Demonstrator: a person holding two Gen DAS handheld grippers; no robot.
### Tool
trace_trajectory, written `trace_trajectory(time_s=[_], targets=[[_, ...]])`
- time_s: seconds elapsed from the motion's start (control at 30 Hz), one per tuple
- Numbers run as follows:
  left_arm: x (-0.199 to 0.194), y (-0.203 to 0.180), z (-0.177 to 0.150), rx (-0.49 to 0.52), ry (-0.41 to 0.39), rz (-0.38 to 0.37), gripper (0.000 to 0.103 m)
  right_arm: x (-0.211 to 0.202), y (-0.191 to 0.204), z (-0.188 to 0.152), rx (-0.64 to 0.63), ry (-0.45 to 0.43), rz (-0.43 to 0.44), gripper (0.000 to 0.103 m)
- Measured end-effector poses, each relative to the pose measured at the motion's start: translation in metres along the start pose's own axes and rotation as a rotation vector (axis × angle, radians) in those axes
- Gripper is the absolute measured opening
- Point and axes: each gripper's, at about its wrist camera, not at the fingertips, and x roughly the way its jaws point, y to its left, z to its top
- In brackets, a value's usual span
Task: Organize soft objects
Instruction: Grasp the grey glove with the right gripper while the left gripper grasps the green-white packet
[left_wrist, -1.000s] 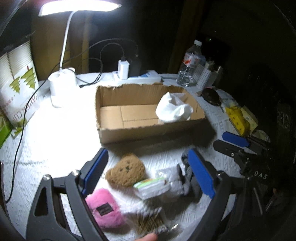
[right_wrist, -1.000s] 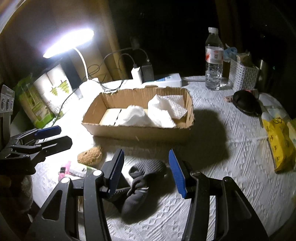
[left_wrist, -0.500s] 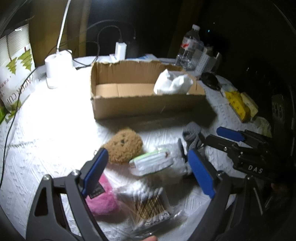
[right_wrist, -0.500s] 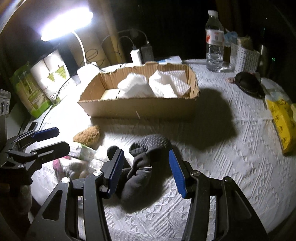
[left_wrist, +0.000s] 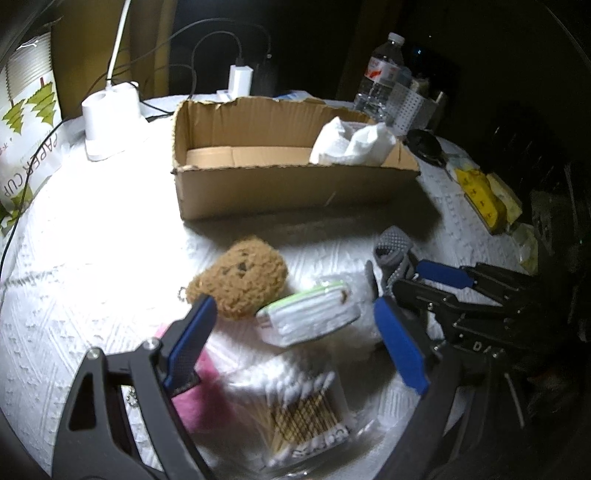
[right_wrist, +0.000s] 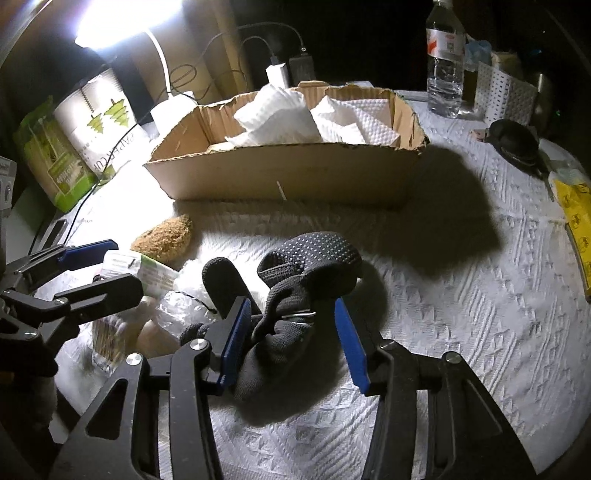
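Glove (right_wrist: 295, 295) lies bunched between right gripper (right_wrist: 291, 332) fingers, spread wide, holding nothing; box (right_wrist: 295, 177) at 12 o'clock. Close low across the thick fold. Left gripper (left_wrist: 295, 339) wide apart, empty, above tissue pack (left_wrist: 310, 317).

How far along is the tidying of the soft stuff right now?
Early. Only white paper towels lie in the cardboard box. Right gripper, open, straddles the dark glove. Left gripper, open, holds nothing. Brown plush and pink plush remain on the table.
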Motion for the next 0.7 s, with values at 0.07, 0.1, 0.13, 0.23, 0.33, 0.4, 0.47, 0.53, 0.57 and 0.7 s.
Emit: trace_trajectory(time_s=[0.07,0.1,0.13,0.23,0.33,0.4,0.47,0.53,0.57,0.7], targets=[[0.003,-0.001,0.001,0.003,0.007,-0.001,0.082,0.003,-0.001,-0.001,0.001,0.004,0.001,0.043],[0.005,-0.001,0.001,0.004,0.013,-0.001,0.08,0.004,-0.001,-0.001,0.001,0.007,0.004,0.042],[0.007,-0.001,0.0,0.006,0.018,0.001,0.079,0.005,-0.001,-0.002,0.001,0.01,0.006,0.039],[0.013,-0.002,-0.001,0.01,0.034,0.006,0.067,0.008,-0.001,-0.003,0.0,0.016,0.014,0.033],[0.013,-0.003,-0.001,0.009,0.03,0.003,0.057,0.008,0.0,-0.003,-0.012,0.015,0.023,0.027],[0.012,-0.004,-0.001,0.013,0.023,0.008,0.056,0.007,0.001,-0.003,-0.021,0.018,0.027,0.026],[0.011,-0.005,-0.001,0.017,0.019,0.009,0.056,0.006,0.0,-0.003,-0.023,0.014,0.031,0.026],[0.009,-0.005,-0.001,0.019,0.012,0.007,0.055,0.003,0.001,-0.002,-0.027,0.004,0.032,0.025],[0.007,-0.006,-0.001,0.02,0.005,0.007,0.055,0.0,0.001,-0.002,-0.03,-0.003,0.031,0.025],[-0.002,-0.006,0.002,0.025,-0.022,0.003,0.055,-0.011,0.002,0.004,-0.034,-0.032,0.021,0.025]])
